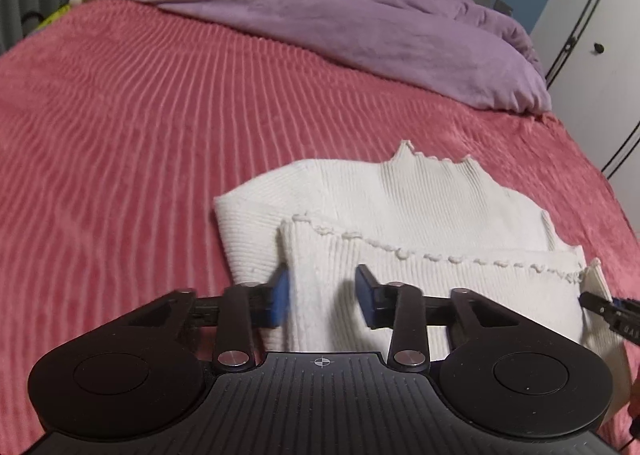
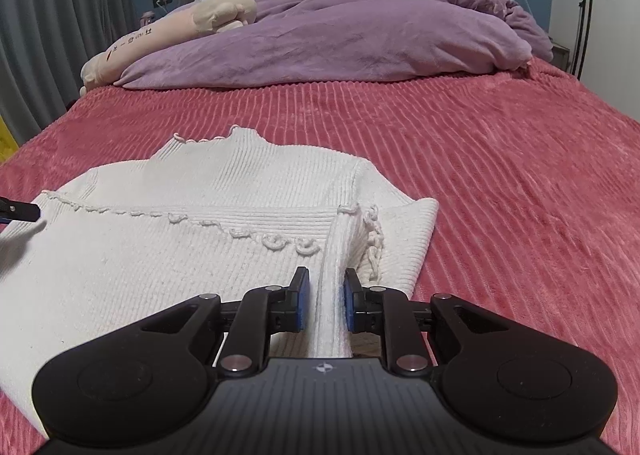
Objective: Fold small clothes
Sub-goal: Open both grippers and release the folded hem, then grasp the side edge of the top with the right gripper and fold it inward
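Note:
A white ribbed knit sweater (image 1: 420, 199) lies on the bed with its lower part folded up, the scalloped hem (image 1: 400, 253) running across the body. My left gripper (image 1: 323, 295) is open over the fold's left edge, with cloth lying flat between its blue pads. In the right wrist view the same sweater (image 2: 224, 191) fills the left half. My right gripper (image 2: 325, 301) is open around a raised ridge of cloth at the fold's right edge, and the pads do not pinch it. Each gripper's tip shows at the edge of the other view.
The pink ribbed bedspread (image 2: 500, 175) covers the bed. A crumpled purple blanket (image 2: 360, 43) and a long pink plush toy (image 2: 168, 35) lie at the far end by the headboard. Grey curtains (image 2: 48, 15) hang left, and a white wardrobe (image 1: 592, 55) stands right.

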A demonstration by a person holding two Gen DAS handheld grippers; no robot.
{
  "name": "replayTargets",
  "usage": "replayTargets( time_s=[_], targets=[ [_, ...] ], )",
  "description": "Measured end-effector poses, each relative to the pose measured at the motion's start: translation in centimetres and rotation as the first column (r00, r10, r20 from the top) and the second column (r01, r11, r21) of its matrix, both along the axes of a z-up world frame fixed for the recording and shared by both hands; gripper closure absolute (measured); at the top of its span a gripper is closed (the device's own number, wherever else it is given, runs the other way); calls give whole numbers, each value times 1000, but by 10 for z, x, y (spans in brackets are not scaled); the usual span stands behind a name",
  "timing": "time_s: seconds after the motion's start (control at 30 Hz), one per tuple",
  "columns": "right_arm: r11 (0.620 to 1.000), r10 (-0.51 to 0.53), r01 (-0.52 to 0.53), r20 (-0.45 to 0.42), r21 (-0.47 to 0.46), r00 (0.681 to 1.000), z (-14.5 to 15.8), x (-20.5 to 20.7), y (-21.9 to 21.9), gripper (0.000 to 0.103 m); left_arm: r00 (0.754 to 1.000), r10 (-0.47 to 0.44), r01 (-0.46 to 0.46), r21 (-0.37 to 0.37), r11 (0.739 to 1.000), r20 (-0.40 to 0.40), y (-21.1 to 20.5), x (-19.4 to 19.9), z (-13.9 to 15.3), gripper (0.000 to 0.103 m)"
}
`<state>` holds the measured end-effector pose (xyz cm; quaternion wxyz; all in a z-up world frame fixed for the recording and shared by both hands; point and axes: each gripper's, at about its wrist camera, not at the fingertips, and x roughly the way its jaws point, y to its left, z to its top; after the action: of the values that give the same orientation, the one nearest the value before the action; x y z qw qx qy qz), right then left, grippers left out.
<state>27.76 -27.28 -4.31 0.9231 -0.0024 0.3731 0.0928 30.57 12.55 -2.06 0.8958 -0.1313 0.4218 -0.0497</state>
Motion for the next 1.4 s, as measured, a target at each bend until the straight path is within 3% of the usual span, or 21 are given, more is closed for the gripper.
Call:
replayTargets(
  time_s=[0.07,0.17,0.4,0.63,0.73,0.83,1.0,1.1,1.17,1.2,1.4],
  targets=[
    [1000,8,-8,0,-9,1000,0,0,1,87,1000,-11,11,-2,1000,2,-1,0,0,92],
    [1000,15,-15,19,-22,1000,3,-3,3,94,999,-30,30,0,1000,15,-4,-1,4,93],
    [997,45,-36,149,-61,988,30,-11,9,96,990,-49,53,-25,998,129,-1,0,42,93],
    [991,11,24,265,-129,964,52,28,18,97,970,-21,9,49,999,244,-9,31,66,94],
    [985,4,47,291,-169,957,52,57,22,97,962,2,-31,103,994,272,-12,52,66,94],
    [978,-3,62,283,-200,959,44,83,28,97,966,41,-71,109,992,256,-11,71,58,94],
    [969,-6,73,274,-234,962,26,108,38,97,971,92,-136,192,972,218,-15,85,28,93],
    [967,-38,94,229,-238,973,15,115,38,90,970,171,-211,243,947,175,-13,82,15,89],
    [966,-105,156,239,-206,965,19,105,31,68,968,193,-221,179,959,163,-3,65,15,65],
    [975,-122,164,254,-151,959,23,93,24,65,968,197,-218,136,966,155,2,53,16,60],
    [982,-188,180,163,63,969,19,1,-9,64,984,144,-146,8,989,100,9,-31,11,39]
  ],
)
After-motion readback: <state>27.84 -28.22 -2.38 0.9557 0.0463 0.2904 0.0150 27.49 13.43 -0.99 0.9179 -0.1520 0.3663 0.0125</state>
